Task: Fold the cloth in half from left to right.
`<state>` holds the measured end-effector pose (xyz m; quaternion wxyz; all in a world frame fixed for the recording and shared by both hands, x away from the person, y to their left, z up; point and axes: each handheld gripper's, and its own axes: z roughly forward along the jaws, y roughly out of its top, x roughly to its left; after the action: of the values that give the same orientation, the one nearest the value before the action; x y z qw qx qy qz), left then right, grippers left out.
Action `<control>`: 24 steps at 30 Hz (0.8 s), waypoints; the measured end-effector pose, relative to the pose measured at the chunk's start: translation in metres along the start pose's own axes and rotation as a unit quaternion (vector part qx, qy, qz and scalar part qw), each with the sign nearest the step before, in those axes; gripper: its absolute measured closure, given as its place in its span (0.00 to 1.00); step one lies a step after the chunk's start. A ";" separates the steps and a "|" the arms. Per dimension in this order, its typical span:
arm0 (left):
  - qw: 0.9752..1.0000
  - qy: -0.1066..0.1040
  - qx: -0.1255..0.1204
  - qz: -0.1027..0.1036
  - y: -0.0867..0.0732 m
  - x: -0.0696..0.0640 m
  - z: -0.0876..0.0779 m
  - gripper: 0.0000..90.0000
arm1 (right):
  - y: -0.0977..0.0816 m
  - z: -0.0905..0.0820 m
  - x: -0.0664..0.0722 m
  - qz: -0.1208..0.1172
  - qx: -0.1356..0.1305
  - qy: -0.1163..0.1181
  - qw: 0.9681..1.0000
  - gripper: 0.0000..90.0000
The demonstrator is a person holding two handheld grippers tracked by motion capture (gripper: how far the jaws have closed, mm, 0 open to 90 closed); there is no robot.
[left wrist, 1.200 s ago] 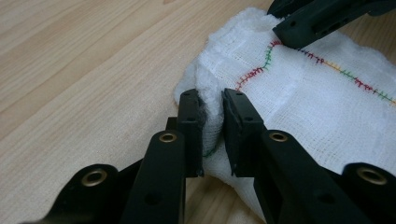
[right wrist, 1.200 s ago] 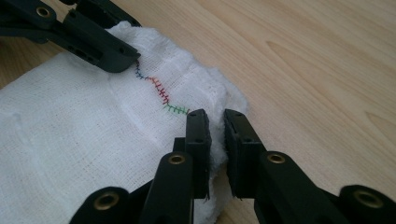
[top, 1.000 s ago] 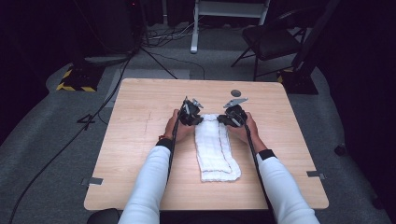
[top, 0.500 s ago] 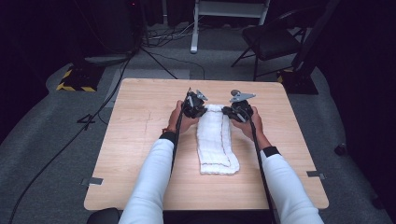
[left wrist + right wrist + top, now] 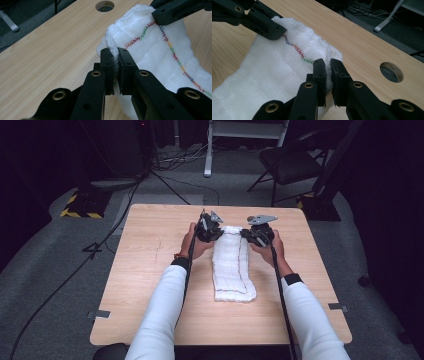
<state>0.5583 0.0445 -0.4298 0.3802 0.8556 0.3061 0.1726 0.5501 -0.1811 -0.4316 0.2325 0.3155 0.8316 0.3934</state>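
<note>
A white folded cloth (image 5: 231, 265) with a multicoloured stitched edge lies lengthwise on the wooden table (image 5: 150, 270). Its far end is raised off the wood. My left gripper (image 5: 209, 228) is shut on the far left corner of the cloth (image 5: 150, 47), fabric pinched between the pads. My right gripper (image 5: 256, 234) is shut on the far right corner of the cloth (image 5: 274, 70). In the left gripper view the other gripper's jaw reaches in at top right (image 5: 175, 11). In the right gripper view the other gripper's jaw comes in at top left (image 5: 262, 23).
A round cable hole (image 5: 105, 5) sits in the table near its far edge, also visible as the hole (image 5: 391, 72). Behind the table stand a folding chair (image 5: 295, 162), a white stand (image 5: 240, 135) and cables on the grey floor.
Both grippers have risen and shifted toward the far edge, lifting the cloth's far end off the table. The near end has slid a little away from the person.
</note>
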 end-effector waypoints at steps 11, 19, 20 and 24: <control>0.999 -0.023 -0.026 0.005 0.002 -0.003 -0.022 0.93 | 0.008 -0.015 0.003 -0.014 -0.016 0.008 1.000 0.92; 0.997 -0.068 -0.035 0.026 -0.013 -0.017 -0.040 0.93 | -0.006 -0.036 0.015 -0.027 -0.027 0.050 0.998 0.92; 0.996 -0.070 -0.036 0.031 -0.016 -0.019 -0.042 0.93 | -0.008 -0.039 0.017 -0.029 -0.027 0.055 0.998 0.92; 0.995 -0.091 -0.032 0.035 -0.026 -0.029 -0.050 0.93 | -0.017 -0.050 0.025 -0.035 -0.034 0.081 0.995 0.92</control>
<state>0.4997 0.0659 -0.4190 0.4275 0.8651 0.2347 0.1171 0.4948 -0.1971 -0.4200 0.1887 0.2448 0.8444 0.4376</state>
